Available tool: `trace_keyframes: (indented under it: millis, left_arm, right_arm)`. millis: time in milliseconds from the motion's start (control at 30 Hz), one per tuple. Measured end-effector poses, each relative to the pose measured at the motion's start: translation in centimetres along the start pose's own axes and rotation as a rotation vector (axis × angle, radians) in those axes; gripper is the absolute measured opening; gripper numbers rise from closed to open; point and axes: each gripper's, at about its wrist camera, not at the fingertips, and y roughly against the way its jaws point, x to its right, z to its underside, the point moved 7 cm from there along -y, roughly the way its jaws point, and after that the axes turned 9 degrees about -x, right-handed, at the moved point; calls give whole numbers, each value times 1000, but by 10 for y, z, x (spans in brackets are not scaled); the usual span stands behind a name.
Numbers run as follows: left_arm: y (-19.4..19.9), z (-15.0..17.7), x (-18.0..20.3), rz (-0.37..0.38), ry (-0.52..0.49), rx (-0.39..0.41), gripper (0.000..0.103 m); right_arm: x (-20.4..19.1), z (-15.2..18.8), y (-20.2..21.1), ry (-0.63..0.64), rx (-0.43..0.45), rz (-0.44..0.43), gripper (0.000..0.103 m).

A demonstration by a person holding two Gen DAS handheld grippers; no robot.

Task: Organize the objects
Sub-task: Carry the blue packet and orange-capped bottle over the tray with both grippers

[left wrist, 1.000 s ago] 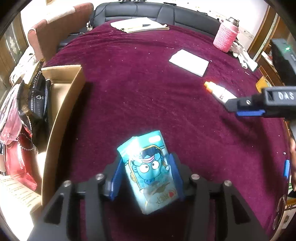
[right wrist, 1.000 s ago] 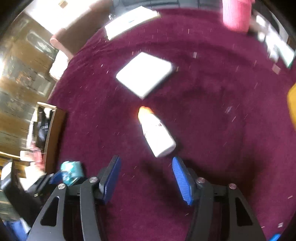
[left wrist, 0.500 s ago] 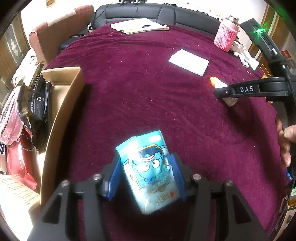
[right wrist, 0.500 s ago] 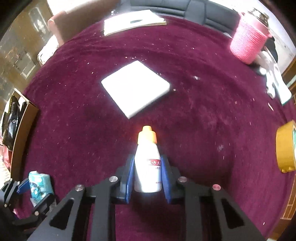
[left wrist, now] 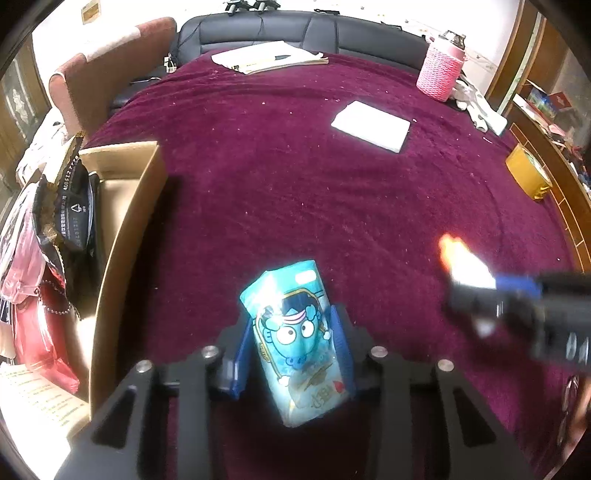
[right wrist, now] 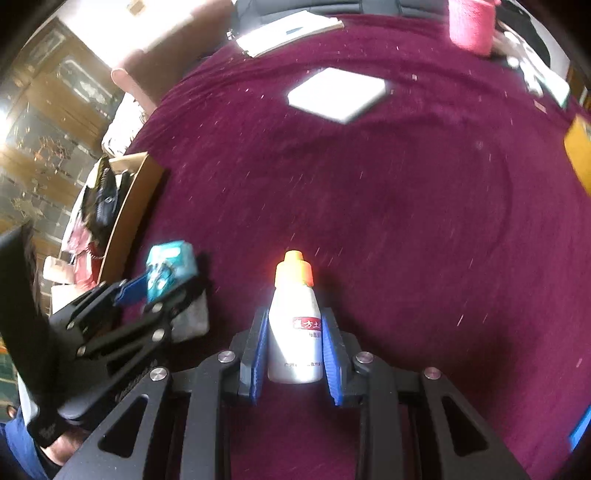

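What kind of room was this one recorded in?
Probably a home living room: a black leather sofa behind a table under a maroon velvet cloth, with dark wooden cabinets along the wall.

I'm reading red Chinese characters on the white bottle [right wrist: 294, 328] between my right pads; digits on the black bag [left wrist: 70, 206] left of my left tool are blurring.

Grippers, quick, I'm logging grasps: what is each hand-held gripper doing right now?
Left hand-held gripper: its jaws have just been closing, shut on the blue tissue pack.
Right hand-held gripper: shut on the white bottle.
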Motion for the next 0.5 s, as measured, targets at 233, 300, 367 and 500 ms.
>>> trace_keyframes:
  millis: [233,300,367,500]
  left_arm:
    - [6,13,0,35,-25,-22,36]
    - [8,17,-2,51,-27,-28,35]
    - [10,21,-3,58,-38,-33,34]
    - [14,31,-6,69,-55,-45,34]
  right_arm:
    - [-7,36,1,-64,1,-20,30]
    - [-9,45,1,-80,0,-27,30]
    - [-12,50,0,-90,0,-30,30]
    - [-16,58,-1,-104,5,-36,30]
